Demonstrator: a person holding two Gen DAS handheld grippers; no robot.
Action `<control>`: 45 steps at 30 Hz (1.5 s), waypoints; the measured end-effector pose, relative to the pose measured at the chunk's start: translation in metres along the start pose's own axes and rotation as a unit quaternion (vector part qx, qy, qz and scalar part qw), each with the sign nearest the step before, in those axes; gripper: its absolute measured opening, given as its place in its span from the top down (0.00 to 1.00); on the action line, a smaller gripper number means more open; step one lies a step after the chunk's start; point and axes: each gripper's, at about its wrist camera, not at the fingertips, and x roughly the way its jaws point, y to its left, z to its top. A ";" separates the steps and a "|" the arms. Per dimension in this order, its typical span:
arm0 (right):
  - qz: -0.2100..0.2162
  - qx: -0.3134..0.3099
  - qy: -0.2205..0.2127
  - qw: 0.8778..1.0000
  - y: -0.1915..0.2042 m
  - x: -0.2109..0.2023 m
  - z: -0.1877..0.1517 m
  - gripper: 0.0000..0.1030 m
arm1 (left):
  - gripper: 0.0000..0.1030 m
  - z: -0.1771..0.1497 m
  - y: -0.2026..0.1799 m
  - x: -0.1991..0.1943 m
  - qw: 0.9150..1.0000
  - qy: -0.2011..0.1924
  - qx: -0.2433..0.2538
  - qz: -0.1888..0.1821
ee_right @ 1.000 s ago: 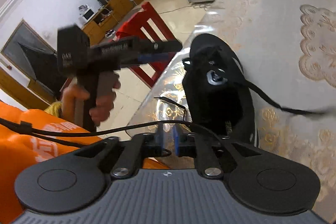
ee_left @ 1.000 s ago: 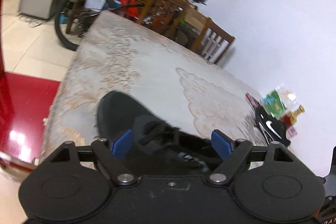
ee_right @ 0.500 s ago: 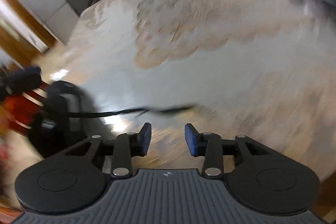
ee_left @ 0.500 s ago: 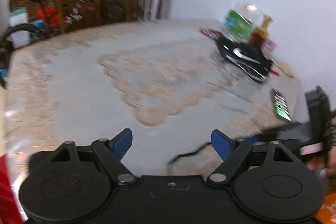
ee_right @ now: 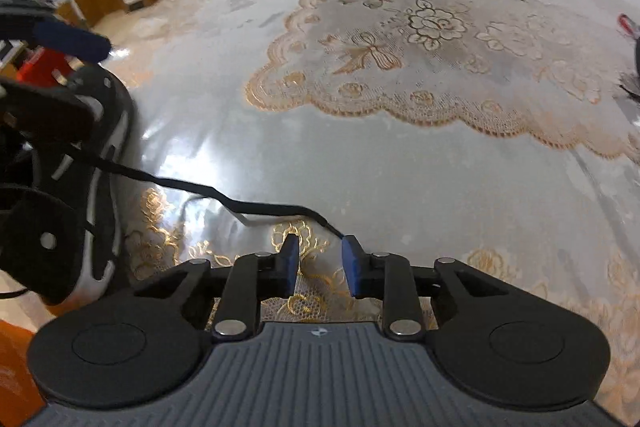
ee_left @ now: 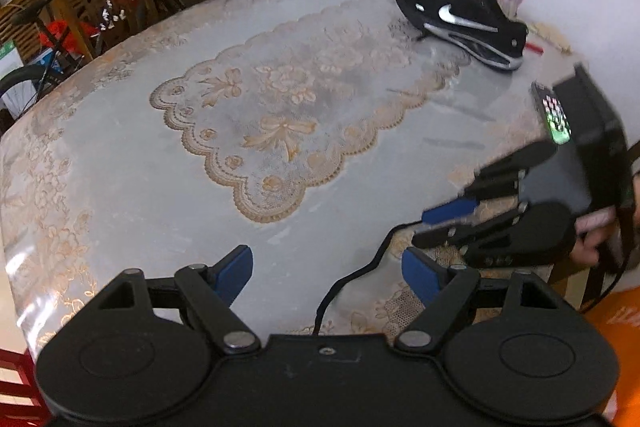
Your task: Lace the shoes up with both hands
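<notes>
Two grippers are held over the table. The left gripper is spread wide, empty. The right gripper has just been closing — a gap remains, the black lace ending at one fingertip, trailing from the shoe at the table's edge.

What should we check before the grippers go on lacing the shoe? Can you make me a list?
1. Right gripper pinching the lace: not ok. Its jaws have just been closing, but the lace end only reaches one fingertip, and nothing is between the pads.
2. Left gripper free: ok, open wide, holding nothing.
3. Lace joined to the shoe: ok, it runs from the shoe across the table.
4. Next eyelet found: cannot tell, the left gripper hides the eyelets.
5. Other shoe out of the way: ok, far across the table.
</notes>
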 end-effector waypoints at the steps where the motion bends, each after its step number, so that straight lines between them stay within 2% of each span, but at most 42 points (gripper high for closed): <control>1: 0.006 -0.008 -0.002 1.000 -0.003 0.000 0.002 0.74 | 0.22 0.001 0.000 0.001 1.000 0.004 0.000 -0.002; 6: 0.043 -0.083 0.022 0.995 -0.016 0.012 0.019 0.73 | 0.22 0.000 0.000 0.014 0.999 0.027 -0.020 -0.001; 9: 0.067 -0.149 0.028 0.986 -0.012 0.016 0.025 0.76 | 0.22 -0.003 -0.002 0.020 0.999 0.040 -0.029 0.010; 10: 0.069 -0.178 0.028 0.981 -0.008 0.017 0.025 0.94 | 0.22 -0.003 -0.002 0.021 0.998 0.043 -0.035 0.013; 12: 0.078 -0.214 0.025 0.973 -0.003 0.020 0.026 0.98 | 0.22 -0.004 -0.002 0.023 0.998 0.046 -0.044 0.022; 15: 0.119 -0.198 0.011 0.973 -0.008 0.016 0.033 0.98 | 0.22 -0.005 -0.003 0.024 0.997 0.047 -0.049 0.035; 18: 0.154 -0.177 -0.024 0.972 -0.013 -0.002 0.044 0.98 | 0.25 -0.001 -0.007 0.022 0.998 0.036 -0.034 0.048; 22: 0.177 -0.209 -0.055 0.960 -0.010 -0.029 0.055 0.98 | 0.36 0.010 -0.015 0.019 0.999 0.016 0.006 0.041; 25: 0.193 -0.237 -0.063 0.950 -0.007 -0.041 0.060 0.98 | 0.38 0.019 -0.024 0.021 0.999 0.008 0.044 0.023; 27: 0.193 -0.252 -0.070 0.946 -0.006 -0.045 0.060 0.98 | 0.47 0.024 -0.030 0.023 0.998 0.008 0.067 0.006; 29: 0.196 -0.254 -0.072 0.945 -0.007 -0.046 0.062 0.98 | 0.77 0.027 -0.034 0.027 0.997 0.009 0.082 -0.002; 32: 0.203 -0.255 -0.071 0.943 -0.013 -0.049 0.064 0.98 | 0.89 0.030 -0.034 0.033 0.996 0.014 0.086 0.007; 35: 0.205 -0.257 -0.075 0.941 -0.014 -0.051 0.068 0.98 | 0.95 0.033 -0.031 0.031 0.998 -0.002 0.067 -0.003; 37: 0.199 -0.241 -0.082 0.946 -0.019 -0.048 0.072 0.97 | 0.95 0.034 -0.028 0.021 0.999 -0.024 0.040 -0.005; 39: 0.202 -0.196 -0.095 0.955 -0.030 -0.046 0.079 0.94 | 0.95 0.033 -0.020 0.010 0.999 -0.052 -0.007 0.003; 40: 0.208 -0.166 -0.101 0.959 -0.036 -0.047 0.083 0.88 | 0.95 0.032 -0.016 0.004 0.997 -0.064 -0.031 0.012; 41: 0.209 -0.133 -0.109 0.963 -0.043 -0.049 0.087 0.77 | 0.95 0.030 -0.013 -0.004 0.995 -0.076 -0.051 0.028; 43: 0.195 -0.077 -0.135 0.968 -0.054 -0.050 0.091 0.61 | 0.95 0.025 -0.005 -0.021 0.989 -0.100 -0.092 0.059; 45: 0.178 -0.039 -0.156 0.971 -0.059 -0.049 0.091 0.58 | 0.95 0.014 0.003 -0.050 0.977 -0.130 -0.146 0.089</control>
